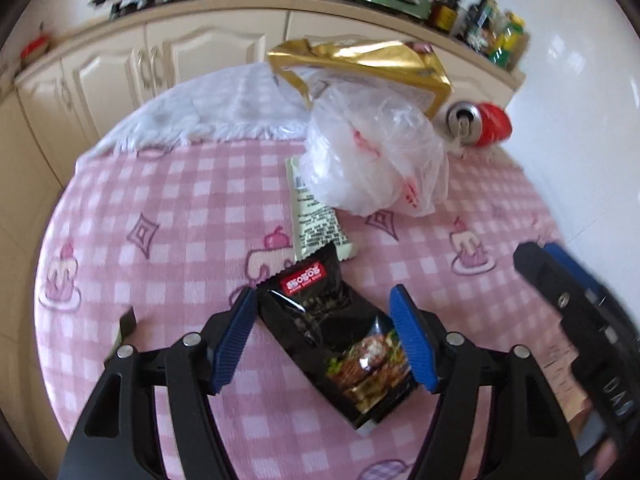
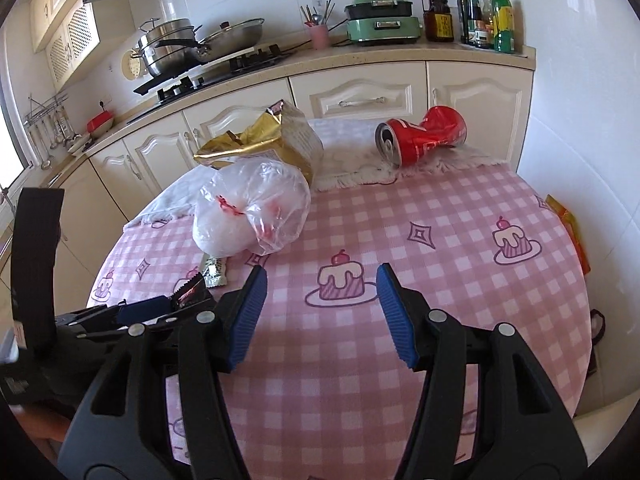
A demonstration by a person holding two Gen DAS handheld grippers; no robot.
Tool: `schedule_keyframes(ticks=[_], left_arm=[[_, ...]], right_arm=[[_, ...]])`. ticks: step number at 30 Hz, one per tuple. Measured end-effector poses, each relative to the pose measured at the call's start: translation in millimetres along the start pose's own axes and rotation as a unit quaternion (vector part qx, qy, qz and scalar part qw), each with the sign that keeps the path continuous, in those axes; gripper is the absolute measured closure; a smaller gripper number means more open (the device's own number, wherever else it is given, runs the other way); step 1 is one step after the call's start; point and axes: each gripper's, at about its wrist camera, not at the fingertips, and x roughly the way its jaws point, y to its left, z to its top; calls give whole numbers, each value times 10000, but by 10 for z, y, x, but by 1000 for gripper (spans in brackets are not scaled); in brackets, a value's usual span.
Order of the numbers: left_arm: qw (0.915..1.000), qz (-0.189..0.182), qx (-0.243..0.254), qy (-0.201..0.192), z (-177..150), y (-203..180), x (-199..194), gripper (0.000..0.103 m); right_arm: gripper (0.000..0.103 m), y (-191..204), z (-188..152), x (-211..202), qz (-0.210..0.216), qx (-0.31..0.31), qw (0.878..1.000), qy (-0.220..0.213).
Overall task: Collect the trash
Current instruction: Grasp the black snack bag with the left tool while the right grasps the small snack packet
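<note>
Left gripper [image 1: 324, 336] hangs with its blue pads spread to either side of a black snack packet [image 1: 336, 340] that lies on the pink checked tablecloth [image 1: 180, 200]; neither pad presses on it. Only the left wrist view shows this packet whole; the right wrist view shows just its serrated end [image 2: 190, 288] behind the left gripper. A pale green wrapper [image 1: 316, 220] lies just beyond the packet, partly under a clear plastic bag [image 1: 372, 156]. A gold foil bag [image 1: 360, 64] stands behind the plastic bag on a white fringed cloth [image 1: 224, 108]. Right gripper [image 2: 320, 312] is spread over bare cloth, grasping nothing. A crushed red can [image 2: 424, 136] lies on its side at the far right; its dented body appears in the right wrist view alone.
</note>
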Motion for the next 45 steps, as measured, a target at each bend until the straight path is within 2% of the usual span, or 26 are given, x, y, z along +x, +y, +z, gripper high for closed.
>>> schedule_keyframes(ticks=[3, 5, 8, 10, 14, 20, 22, 28, 31, 35, 37, 38, 39, 45], left_arm=[[9992, 199, 347, -46, -34, -65, 14, 41], [9988, 188, 431, -106, -66, -66, -9, 54], [9987, 22, 493, -147, -72, -68, -79, 73], [9983, -23, 548, -209, -94, -43, -109, 78], [9987, -358, 238, -279, -93, 113, -188, 87], [9964, -633, -68, -559, -96, 362, -443, 89], [9959, -605, -132, -662, -73, 444, -529, 89], [9944, -486, -307, -885, -8, 752, -691, 89], [9935, -491, -399, -944, 5, 933, -761, 89], [9925, -485, -464, -1020, -2, 1126, -844, 89], [9919, -483, -517, -1053, -17, 1184, -866, 89], [9913, -489, -560, -1085, -27, 1240, -895, 89], [9909, -491, -584, -1107, -35, 1270, -913, 89], [9882, -589, -742, -1206, -110, 1450, -1048, 89]], right_arm=[[45, 10, 4, 24, 37, 4, 10000, 7], [44, 23, 3, 50, 68, 11, 10000, 27], [44, 56, 1, 91, 130, 14, 9999, 77], [44, 89, 4, 103, 151, 1, 9998, 93], [44, 173, 24, 113, 200, -47, 9998, 85], [44, 370, 42, 196, 383, -141, 9990, 193], [44, 465, 34, 292, 535, -117, 9979, 359], [44, 818, 34, 665, 622, -269, 9946, 787], [55, 980, 54, 882, 564, -430, 9925, 992], [71, 1127, 68, 1015, 54, -880, 9914, 964], [72, 1167, 70, 1034, -2, -1069, 9896, 965], [76, 1182, 66, 1027, 1, -1128, 9890, 955], [87, 1189, 65, 1009, 4, -1151, 9891, 921], [91, 1375, -49, 860, 483, -1198, 9874, 915]])
